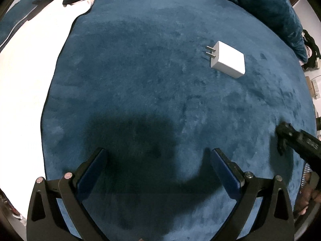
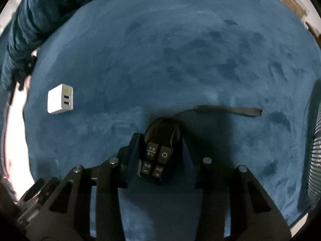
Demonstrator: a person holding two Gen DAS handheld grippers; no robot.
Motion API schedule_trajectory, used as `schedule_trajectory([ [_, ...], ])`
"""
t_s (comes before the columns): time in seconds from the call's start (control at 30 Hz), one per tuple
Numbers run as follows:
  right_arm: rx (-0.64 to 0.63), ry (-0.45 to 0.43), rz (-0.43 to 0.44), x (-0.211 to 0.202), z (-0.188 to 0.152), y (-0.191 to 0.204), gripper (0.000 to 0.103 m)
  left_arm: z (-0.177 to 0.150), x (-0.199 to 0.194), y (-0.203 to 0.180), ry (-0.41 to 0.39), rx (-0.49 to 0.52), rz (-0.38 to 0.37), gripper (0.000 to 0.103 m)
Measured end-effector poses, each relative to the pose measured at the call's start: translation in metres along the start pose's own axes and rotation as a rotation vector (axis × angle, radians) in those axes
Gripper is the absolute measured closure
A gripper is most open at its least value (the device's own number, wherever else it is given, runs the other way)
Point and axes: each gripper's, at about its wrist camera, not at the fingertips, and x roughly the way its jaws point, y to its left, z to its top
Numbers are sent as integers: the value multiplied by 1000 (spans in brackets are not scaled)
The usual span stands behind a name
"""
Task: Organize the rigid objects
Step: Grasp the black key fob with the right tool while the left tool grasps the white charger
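Left gripper (image 1: pixel 158 168) spread wide over bare blue blanket (image 1: pixel 140 70), nothing between the pads; white USB charger (image 1: pixel 228 60) lying far and right of it, untouched; right gripper (image 2: pixel 160 158) pinching small black remote (image 2: pixel 158 156), strap trailing right; pickup step in hand, apparently; next calls for lifting clear and choosing a spot, perhaps beside the charger.

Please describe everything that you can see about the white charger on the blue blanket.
The white charger is a small boxy block, apparently smooth plastic. Two flat metal prongs stick out of one end; the opposite, greyish end, seen from the right wrist camera, has two ports, one above the other. It lies flat on the blue blanket, alone, and nothing else touches it.
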Motion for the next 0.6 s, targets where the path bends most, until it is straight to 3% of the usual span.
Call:
schedule_trajectory([
  [0.1, -21, -12, -14, -10, -1, -11, 62, 5, 2, -7, -2, 11, -4, 0],
  [0.23, -60, -47, -103, -16, -1, -27, 62, 15, 5, -19, -6, 20, -13, 0],
  [0.6, -50, -36, -42, -8, -14, -54, 61, 81, 15, -75, -79, 102, -13, 1],
])
